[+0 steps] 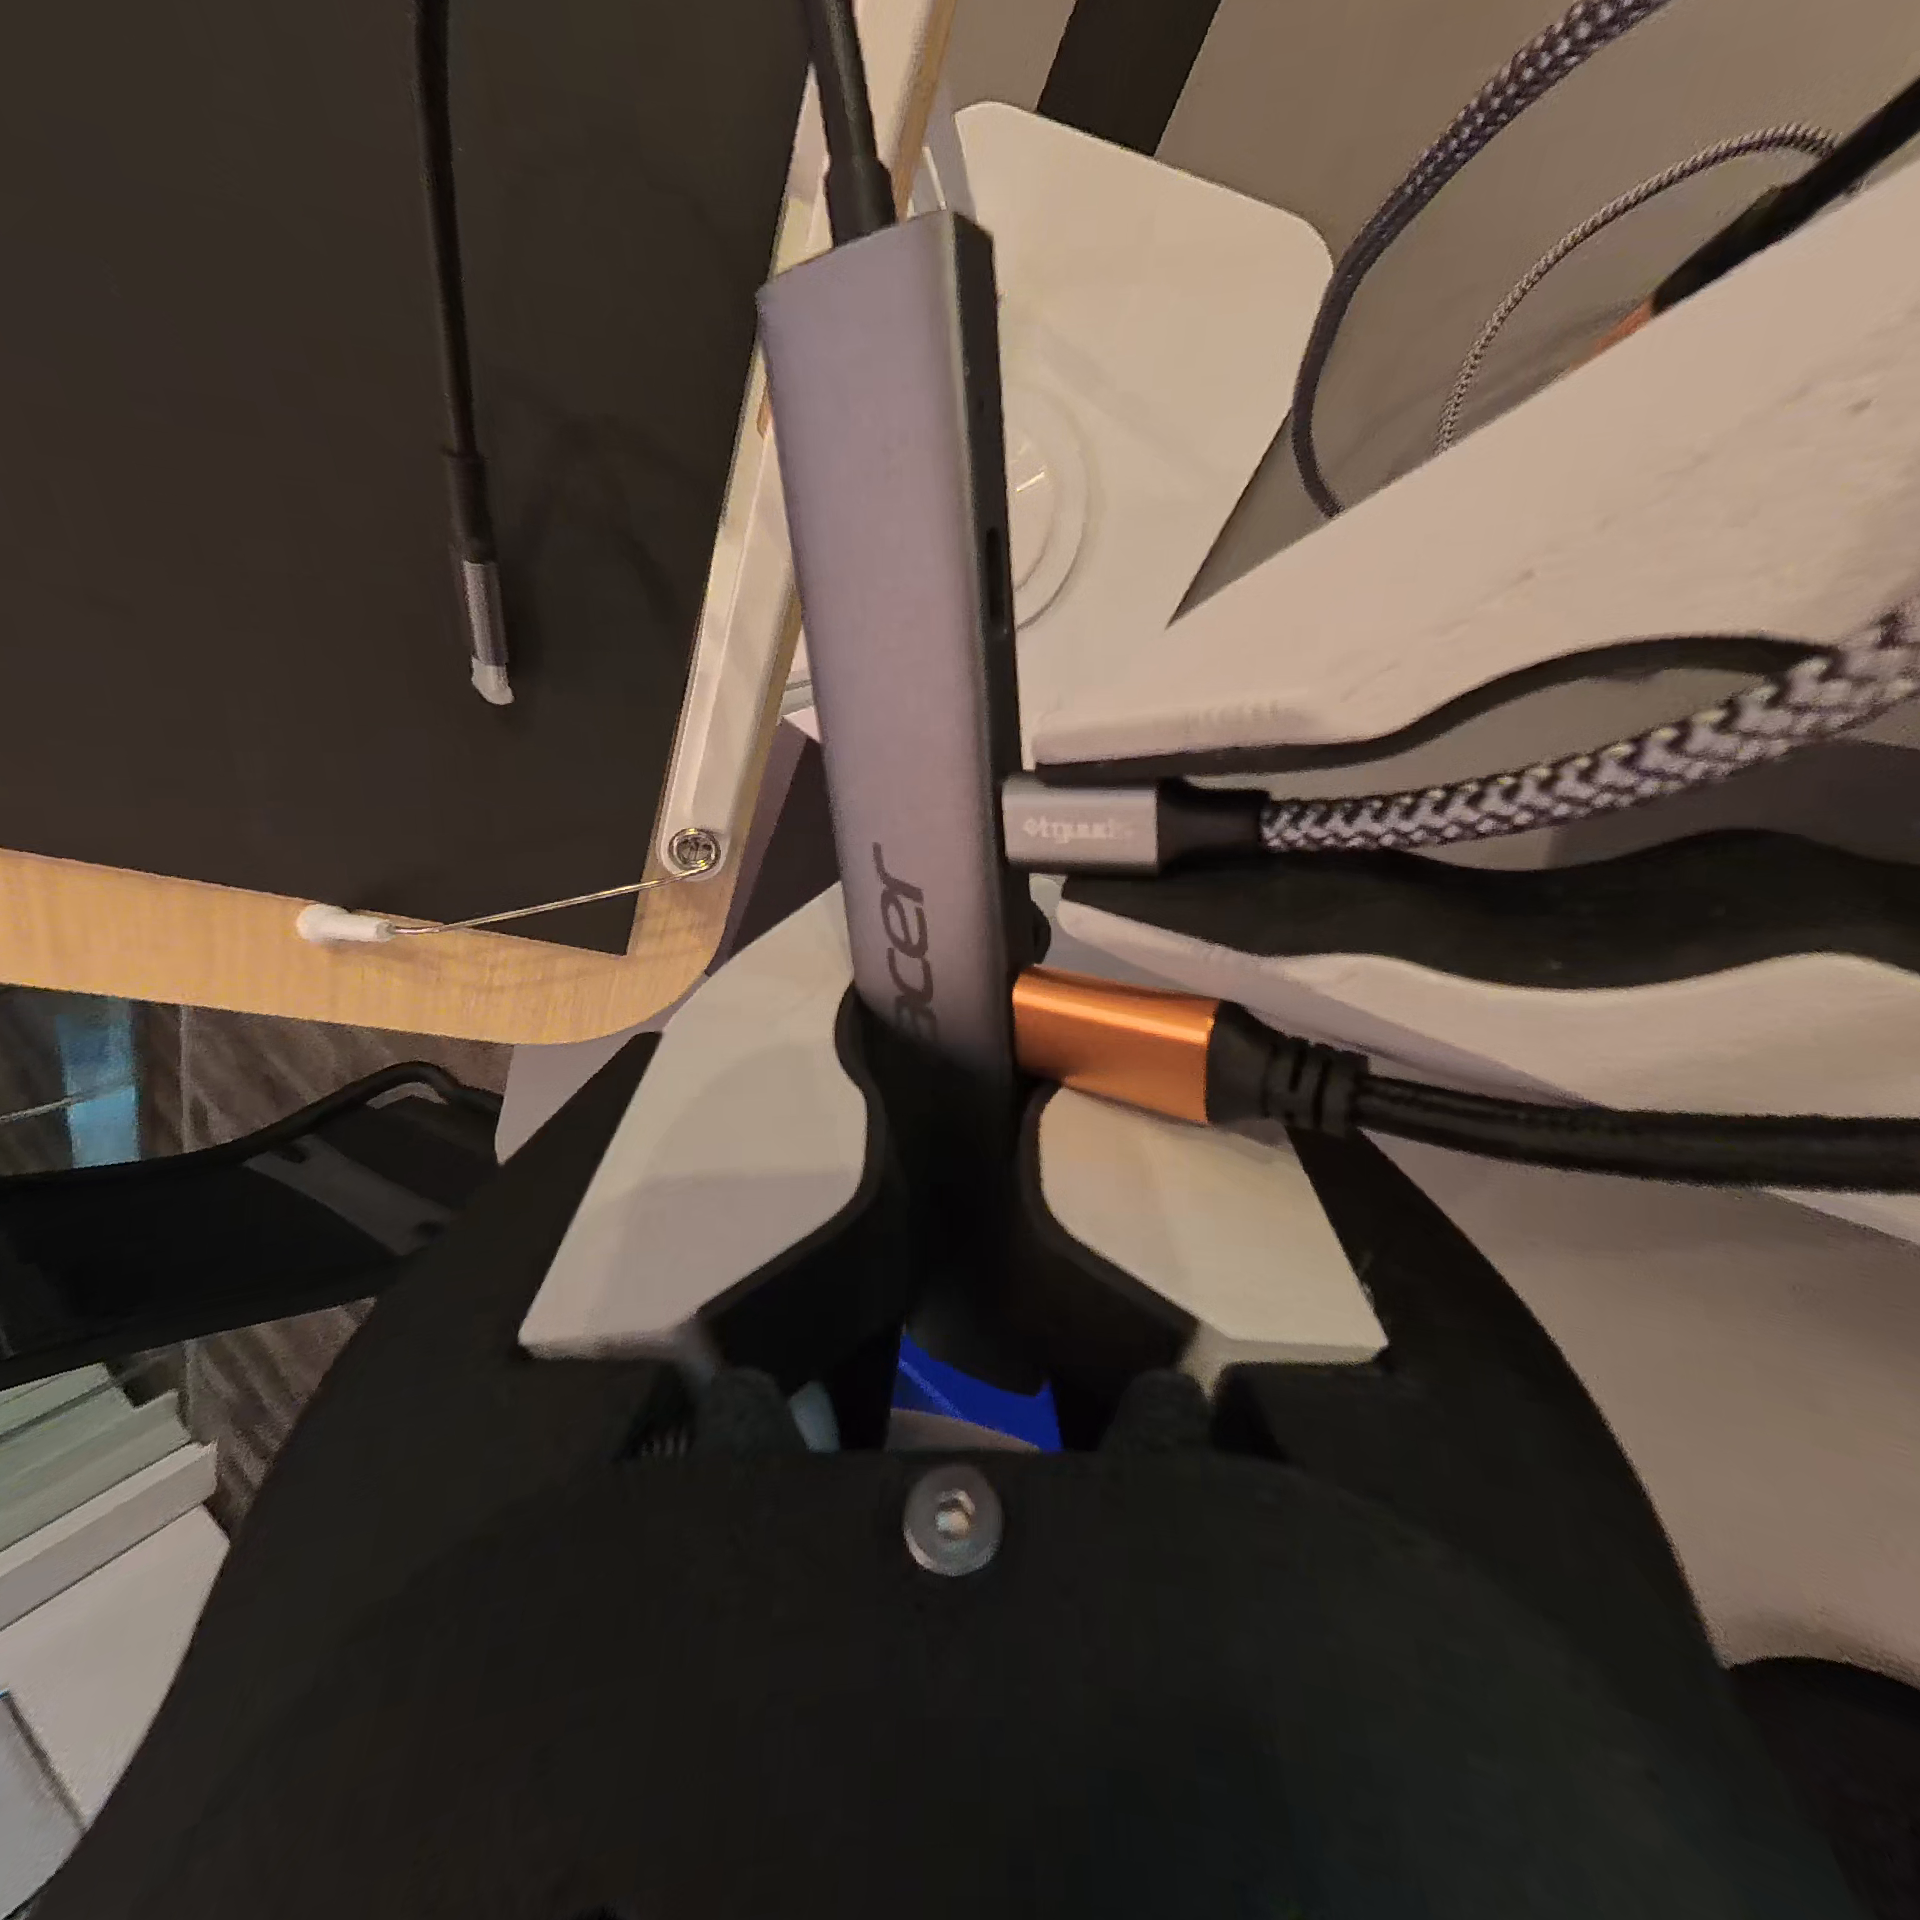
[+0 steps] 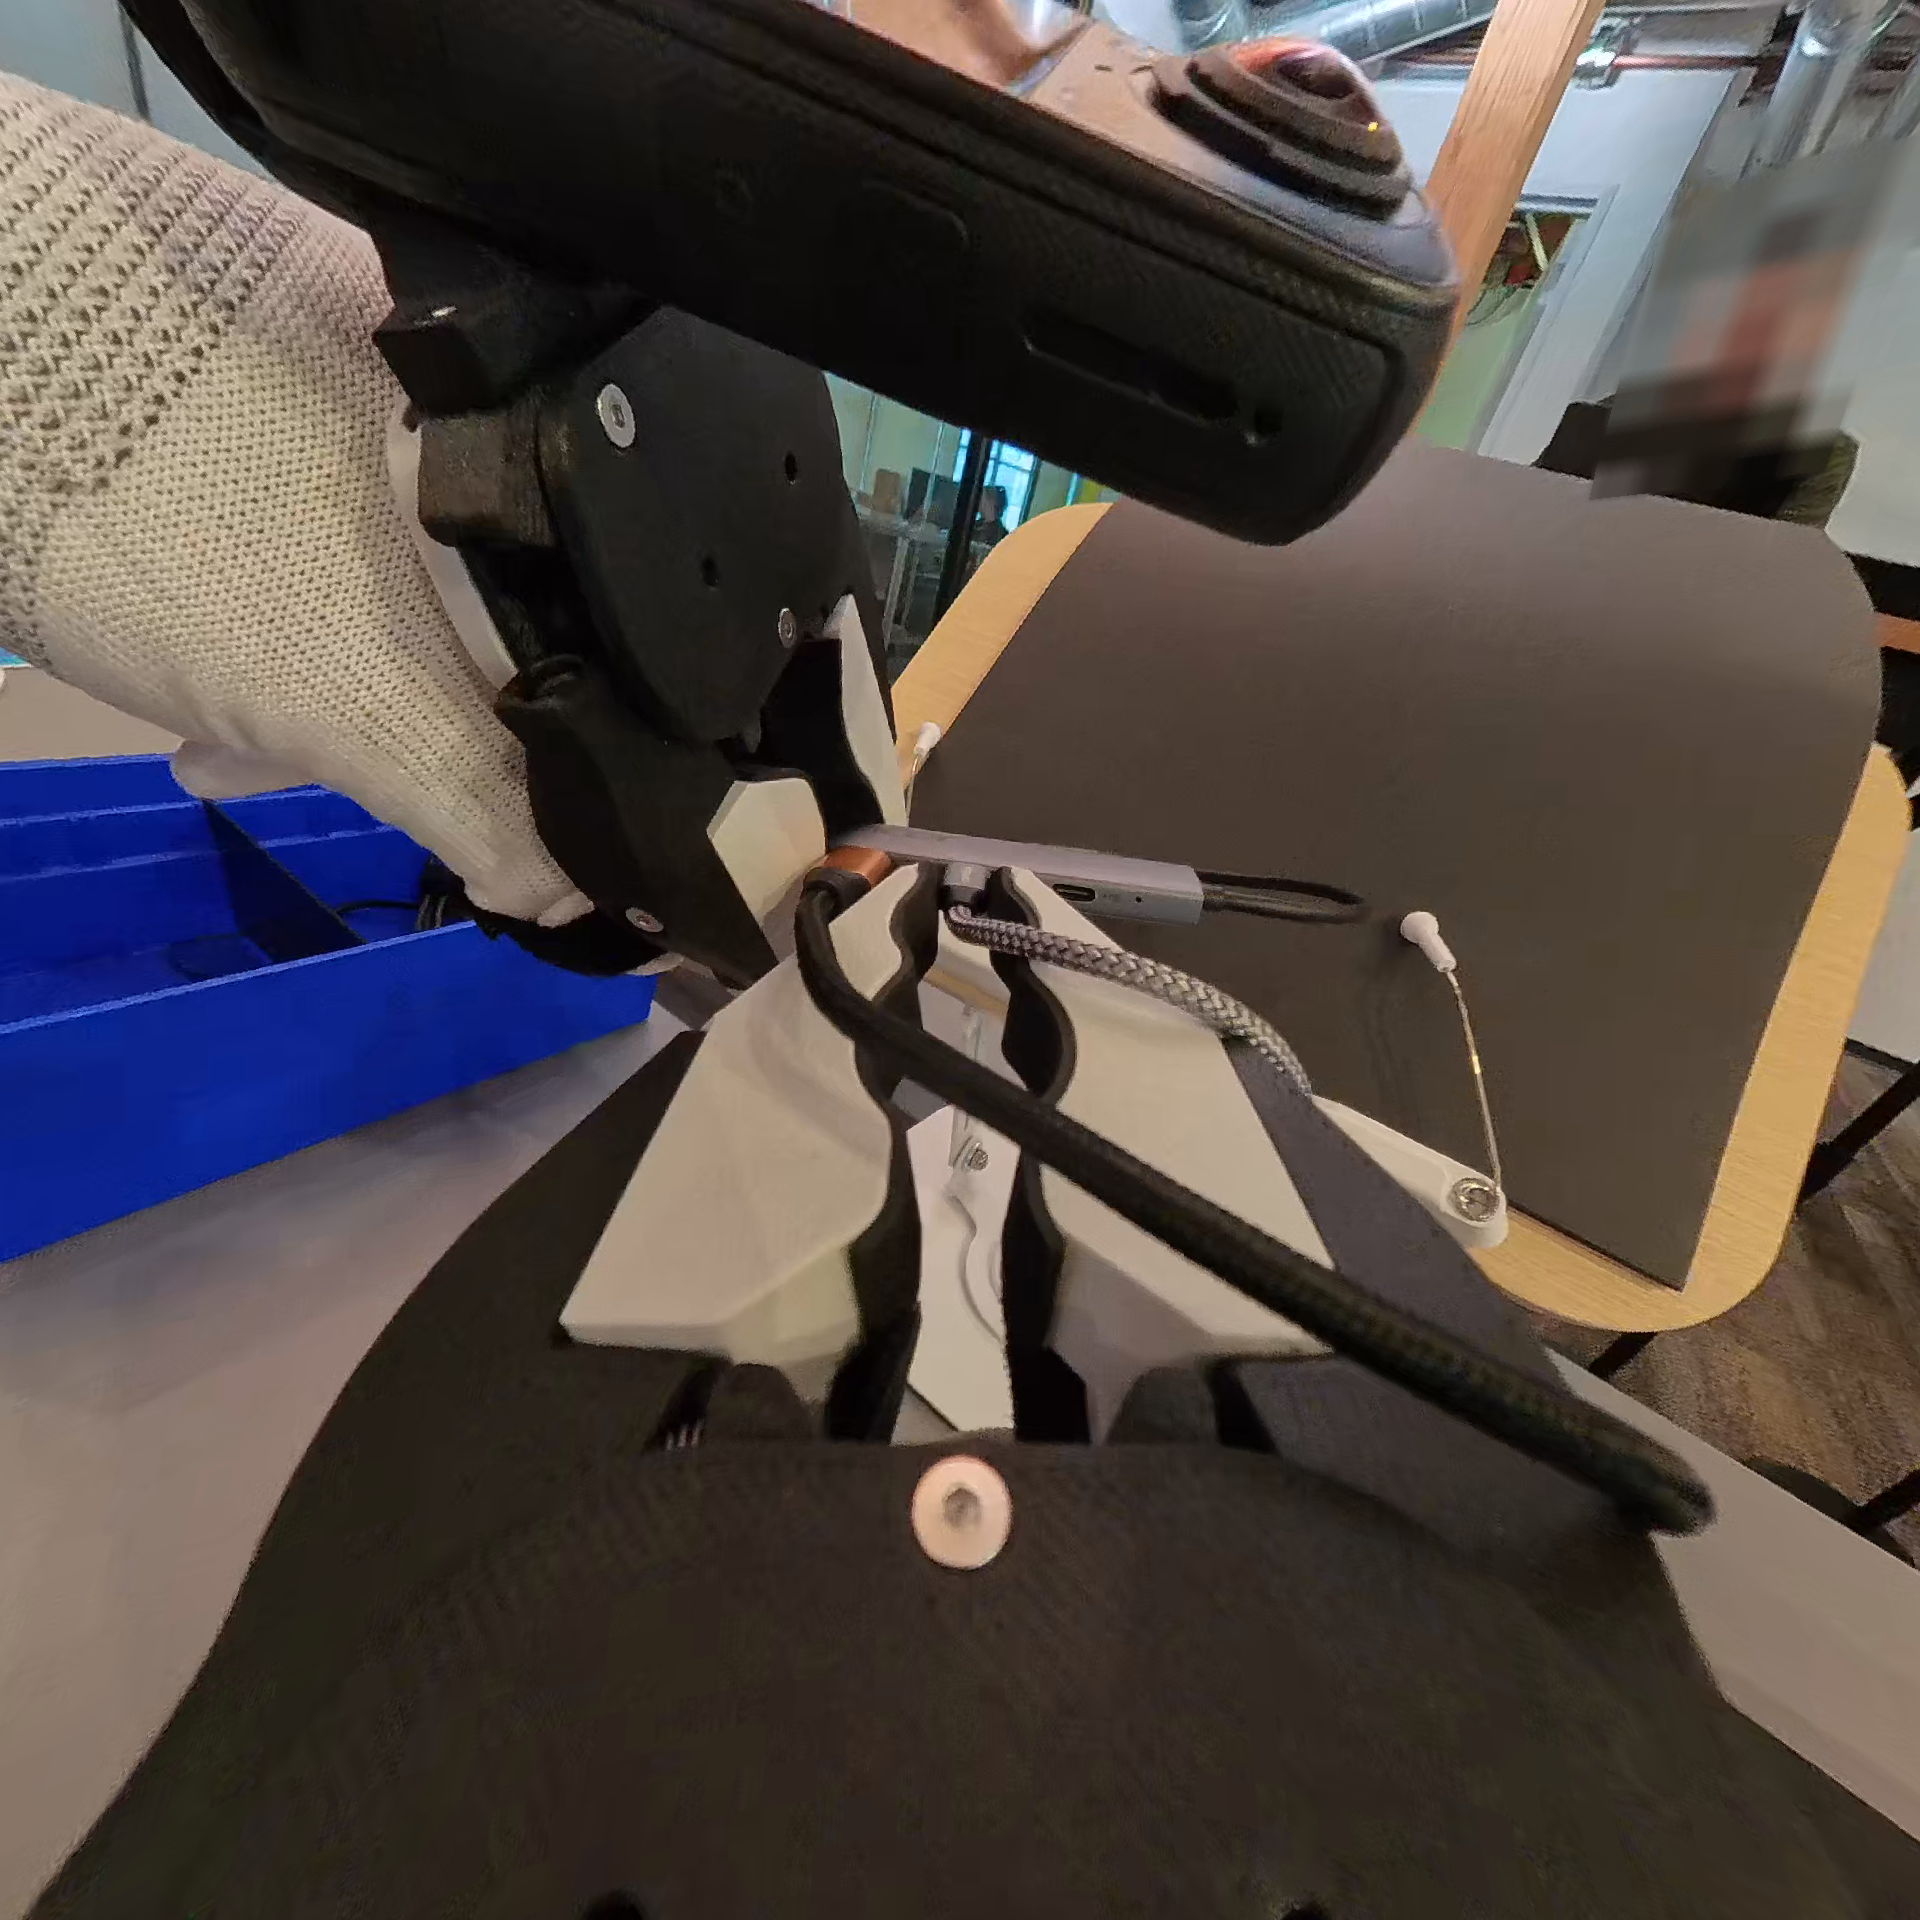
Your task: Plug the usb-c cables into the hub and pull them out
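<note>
Clamping the near end of a slim grey aluminium hub [image 1: 914, 665], the left gripper [image 1: 940, 1049] has its black-edged white fingers [image 1: 727, 1174] pressed narrow against the hub's two flat faces, and the hub stands up and away from them in the left wrist view. Just beyond those fingertips, a copper-coloured metal plug [image 1: 1112, 1039] on a black braided cable [image 1: 1558, 1132] sits in the hub's right edge. Next along that edge, a grey metal plug [image 1: 1081, 826] on a grey-and-white woven cable [image 1: 1558, 779] is also seated in the hub.

In the right wrist view, the right gripper [image 2: 961, 894] has its fingers drawn close around the grey plug [image 2: 964, 885], one tip on either side, while the woven cable [image 2: 1132, 977] trails back over the right finger. The black cable [image 2: 1195, 1205] curves down from the copper plug [image 2: 857, 864] across the gripper's body. A white knitted glove [image 2: 208, 520] grips the left gripper's handle. Past the plugs, the hub [image 2: 1081, 868] runs on to its own short black lead [image 2: 1288, 902], held in the air above a dark mat [image 2: 1455, 779] on a pale wooden board [image 2: 1797, 1091]. A blue plastic bin [image 2: 260, 1039] rests on the grey table [image 2: 312, 1299] at the left.
</note>
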A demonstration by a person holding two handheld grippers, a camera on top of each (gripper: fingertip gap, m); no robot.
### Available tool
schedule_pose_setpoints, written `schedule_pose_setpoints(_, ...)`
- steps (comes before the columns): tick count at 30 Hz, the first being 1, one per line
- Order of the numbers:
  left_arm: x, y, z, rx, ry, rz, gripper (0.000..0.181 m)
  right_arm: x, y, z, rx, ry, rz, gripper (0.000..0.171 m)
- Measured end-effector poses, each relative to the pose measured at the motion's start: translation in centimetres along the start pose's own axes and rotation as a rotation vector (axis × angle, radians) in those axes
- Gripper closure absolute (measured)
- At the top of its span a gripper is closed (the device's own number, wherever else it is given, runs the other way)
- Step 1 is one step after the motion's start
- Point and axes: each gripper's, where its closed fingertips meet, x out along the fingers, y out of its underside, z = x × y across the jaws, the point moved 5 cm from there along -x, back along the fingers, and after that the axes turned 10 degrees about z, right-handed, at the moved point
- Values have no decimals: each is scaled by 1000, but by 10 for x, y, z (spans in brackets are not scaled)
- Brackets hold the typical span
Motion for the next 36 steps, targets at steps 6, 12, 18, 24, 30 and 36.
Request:
schedule_pose_setpoints(6,-1,0,0,-8,-1,-8,162,-1,-1,0,-27,18,3,165)
schedule_pose_setpoints(12,-3,18,25,-65,-79,16,162,-12,-15,5,-10,-18,-54,165)
schedule_pose_setpoints(18,-13,33,33,-81,-114,9,162,-10,-14,13,-20,-66,-45,164)
schedule_pose_setpoints(24,-37,57,58,-188,-129,-62,161,-5,-8,34,-74,-118,-31,164)
schedule_pose_setpoints(30,-62,91,85,-328,-108,-155,161,-2,-6,59,-121,-154,-15,164)
schedule_pose_setpoints(36,-82,123,106,-443,-102,-249,161,-5,-4,88,-171,-249,11,164)
